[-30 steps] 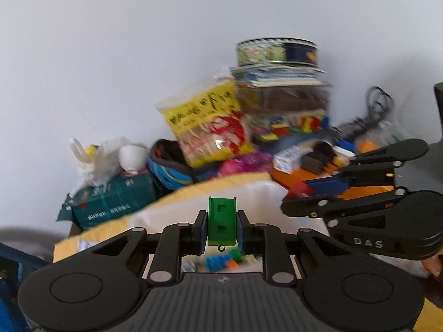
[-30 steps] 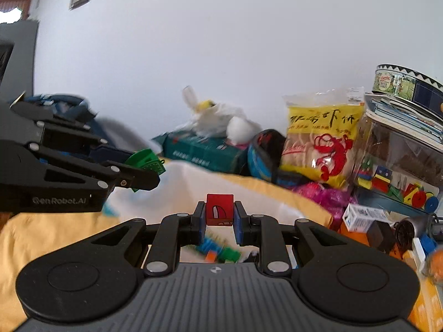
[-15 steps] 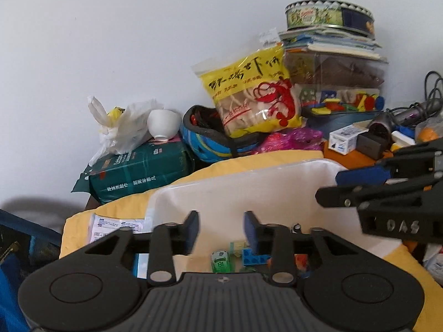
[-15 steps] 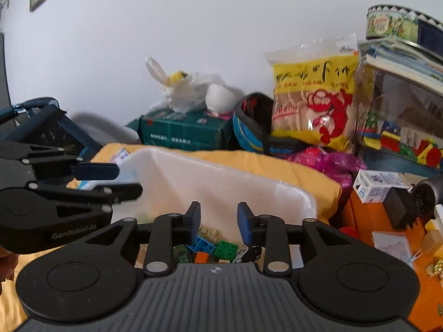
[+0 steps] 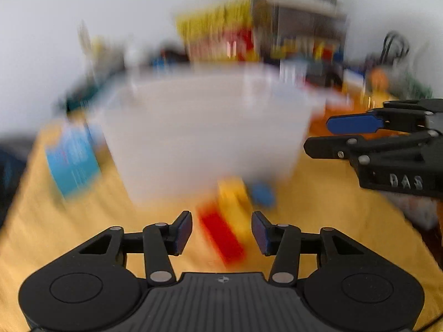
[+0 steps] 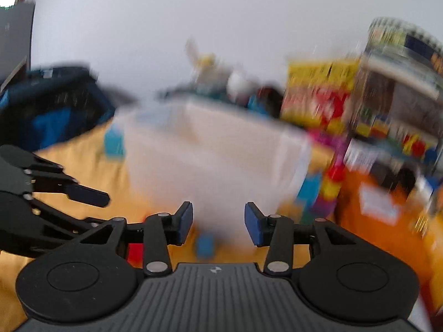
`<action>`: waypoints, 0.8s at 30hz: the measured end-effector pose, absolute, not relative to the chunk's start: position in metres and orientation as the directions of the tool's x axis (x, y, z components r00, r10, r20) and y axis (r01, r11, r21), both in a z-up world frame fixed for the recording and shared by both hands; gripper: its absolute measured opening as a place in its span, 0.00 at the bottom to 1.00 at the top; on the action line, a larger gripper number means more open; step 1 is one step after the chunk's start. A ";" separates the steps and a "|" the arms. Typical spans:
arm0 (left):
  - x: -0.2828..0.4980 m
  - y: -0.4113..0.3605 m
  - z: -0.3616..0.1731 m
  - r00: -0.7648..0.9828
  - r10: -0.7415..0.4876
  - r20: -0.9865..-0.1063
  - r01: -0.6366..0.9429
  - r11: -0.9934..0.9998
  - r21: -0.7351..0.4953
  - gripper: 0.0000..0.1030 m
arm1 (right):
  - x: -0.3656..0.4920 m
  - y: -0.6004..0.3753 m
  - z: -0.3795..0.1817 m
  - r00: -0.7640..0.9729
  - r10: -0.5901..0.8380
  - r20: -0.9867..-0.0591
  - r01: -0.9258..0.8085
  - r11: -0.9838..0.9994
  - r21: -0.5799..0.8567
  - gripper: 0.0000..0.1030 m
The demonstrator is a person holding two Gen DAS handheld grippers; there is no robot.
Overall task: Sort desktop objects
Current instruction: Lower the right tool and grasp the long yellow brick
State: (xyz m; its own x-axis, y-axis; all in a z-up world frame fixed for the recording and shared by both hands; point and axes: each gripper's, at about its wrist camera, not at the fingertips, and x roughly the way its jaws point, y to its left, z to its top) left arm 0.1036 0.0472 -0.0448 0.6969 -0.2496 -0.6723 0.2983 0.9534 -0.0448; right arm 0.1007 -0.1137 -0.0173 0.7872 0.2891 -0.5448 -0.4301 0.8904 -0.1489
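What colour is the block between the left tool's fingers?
Red block, clearest in the left wrist view.

A home room: snack bag [image 6: 318, 91], biscuit tin [image 6: 401, 36] and toy blocks [image 5: 227, 221] crowd a yellow-covered table [image 5: 83, 221].

Matt yellow cloth [image 5: 318, 202] under a translucent plastic bin [image 5: 205, 127]; matt black plastic tongs [image 5: 221, 232].

Bright, even daylight; heavy motion blur beyond the sharp fingers [image 5: 184, 231]; fisheye-curved edges.
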 end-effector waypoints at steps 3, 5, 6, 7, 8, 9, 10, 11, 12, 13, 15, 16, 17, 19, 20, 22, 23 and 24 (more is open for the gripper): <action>0.113 0.051 -0.070 0.633 -0.266 -0.727 0.266 0.957 -0.118 0.40 | 0.093 -0.108 -0.043 0.724 0.304 -0.619 -0.469 0.875 -0.120 0.39; 0.118 0.057 -0.075 0.629 -0.269 -0.729 0.242 0.959 -0.145 0.40 | 0.088 -0.107 -0.051 0.708 0.308 -0.636 -0.473 0.875 -0.103 0.39; 0.123 0.058 -0.078 0.616 -0.270 -0.740 0.238 0.959 -0.153 0.40 | 0.085 -0.107 -0.053 0.702 0.311 -0.641 -0.475 0.874 -0.096 0.39; 0.126 0.058 -0.081 0.610 -0.274 -0.744 0.239 0.958 -0.157 0.40 | 0.084 -0.107 -0.054 0.698 0.308 -0.647 -0.476 0.874 -0.097 0.39; 0.128 0.057 -0.083 0.606 -0.273 -0.748 0.240 0.958 -0.155 0.40 | 0.085 -0.106 -0.054 0.694 0.305 -0.652 -0.476 0.874 -0.098 0.39; 0.131 0.055 -0.086 0.603 -0.269 -0.751 0.245 0.958 -0.146 0.39 | 0.085 -0.106 -0.055 0.693 0.303 -0.654 -0.476 0.874 -0.099 0.39; 0.132 0.053 -0.087 0.603 -0.265 -0.752 0.251 0.958 -0.136 0.36 | 0.086 -0.106 -0.053 0.695 0.300 -0.653 -0.472 0.876 -0.101 0.39; 0.132 0.053 -0.089 0.607 -0.261 -0.751 0.254 0.959 -0.129 0.26 | 0.085 -0.106 -0.053 0.698 0.297 -0.651 -0.469 0.877 -0.103 0.39; 0.132 0.054 -0.089 0.609 -0.265 -0.748 0.254 0.958 -0.133 0.26 | 0.085 -0.106 -0.052 0.701 0.293 -0.650 -0.464 0.880 -0.104 0.39; 0.129 0.057 -0.087 0.611 -0.274 -0.743 0.254 0.956 -0.144 0.26 | 0.085 -0.107 -0.053 0.702 0.292 -0.650 -0.462 0.881 -0.103 0.39; 0.124 0.060 -0.081 0.615 -0.282 -0.736 0.266 0.953 -0.144 0.25 | 0.084 -0.108 -0.056 0.699 0.290 -0.653 -0.457 0.884 -0.097 0.39; 0.120 0.062 -0.078 0.609 -0.289 -0.738 0.271 0.951 -0.148 0.25 | 0.083 -0.108 -0.059 0.697 0.288 -0.657 -0.453 0.887 -0.092 0.39; 0.114 0.066 -0.075 0.606 -0.297 -0.738 0.268 0.950 -0.161 0.25 | 0.084 -0.109 -0.060 0.693 0.288 -0.661 -0.450 0.889 -0.084 0.39; 0.099 0.078 -0.073 0.592 -0.307 -0.745 0.248 0.949 -0.194 0.25 | 0.087 -0.109 -0.064 0.684 0.294 -0.667 -0.448 0.891 -0.067 0.39; 0.089 0.083 -0.073 0.581 -0.311 -0.752 0.236 0.949 -0.210 0.25 | 0.088 -0.108 -0.065 0.681 0.295 -0.670 -0.449 0.891 -0.064 0.39; 0.070 0.094 -0.076 0.558 -0.348 -0.753 0.201 0.937 -0.285 0.25 | 0.092 -0.103 -0.068 0.673 0.303 -0.674 -0.456 0.888 -0.056 0.40; 0.062 0.102 -0.079 0.541 -0.391 -0.745 0.182 0.919 -0.350 0.25 | 0.095 -0.099 -0.069 0.669 0.310 -0.676 -0.463 0.884 -0.054 0.41; 0.055 0.108 -0.084 0.529 -0.436 -0.728 0.170 0.895 -0.413 0.26 | 0.096 -0.094 -0.070 0.670 0.315 -0.672 -0.472 0.879 -0.059 0.41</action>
